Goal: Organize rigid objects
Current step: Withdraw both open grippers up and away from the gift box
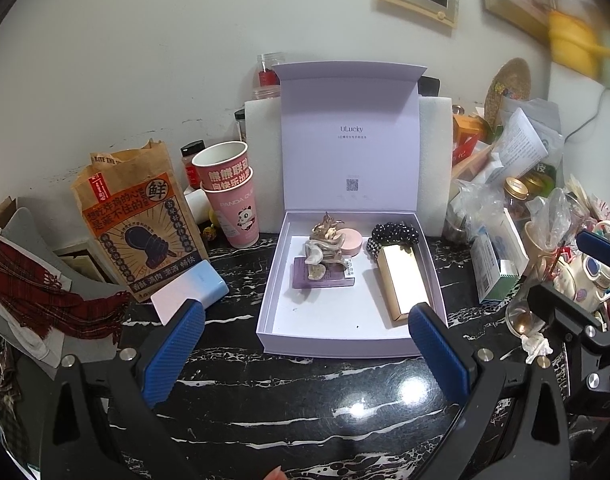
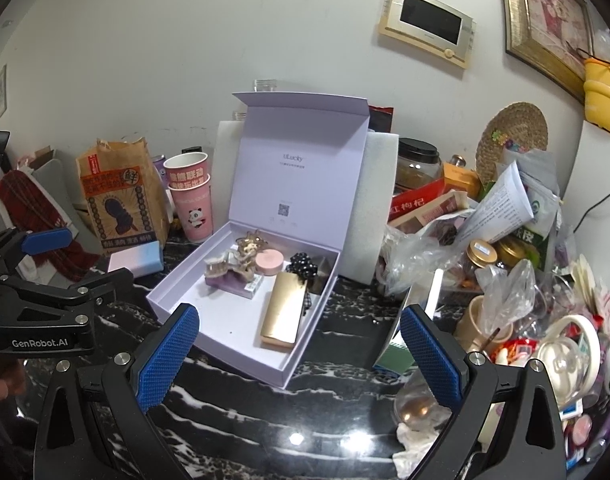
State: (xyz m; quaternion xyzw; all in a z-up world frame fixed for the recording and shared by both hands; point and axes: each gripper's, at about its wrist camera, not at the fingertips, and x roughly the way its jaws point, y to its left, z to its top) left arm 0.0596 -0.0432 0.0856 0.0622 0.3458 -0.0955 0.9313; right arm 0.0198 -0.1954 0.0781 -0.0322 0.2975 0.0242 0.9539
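While both tools, left tool [image 1: 307, 344] and right tool [image 2: 299, 346], hang open, empty, before the lavender gift box [image 1: 347, 342], a gold case [image 1: 405, 282] lies inside it.

1. Lavender gift box [image 1: 305, 344] sits open mid-desk, lid upright against the back wall side.
2. Gold rectangular case [image 1: 403, 282] lies flat along the box's right wall, reaching toward its front.
3. Black bead bracelet [image 1: 393, 234] in the back right corner, touching the gold case's far end.
4. Round pink compact [image 1: 351, 240] at back centre.
5. Purple card box [image 1: 323, 280] left of centre, with pale hair claw clips [image 1: 325, 254] piled on top.
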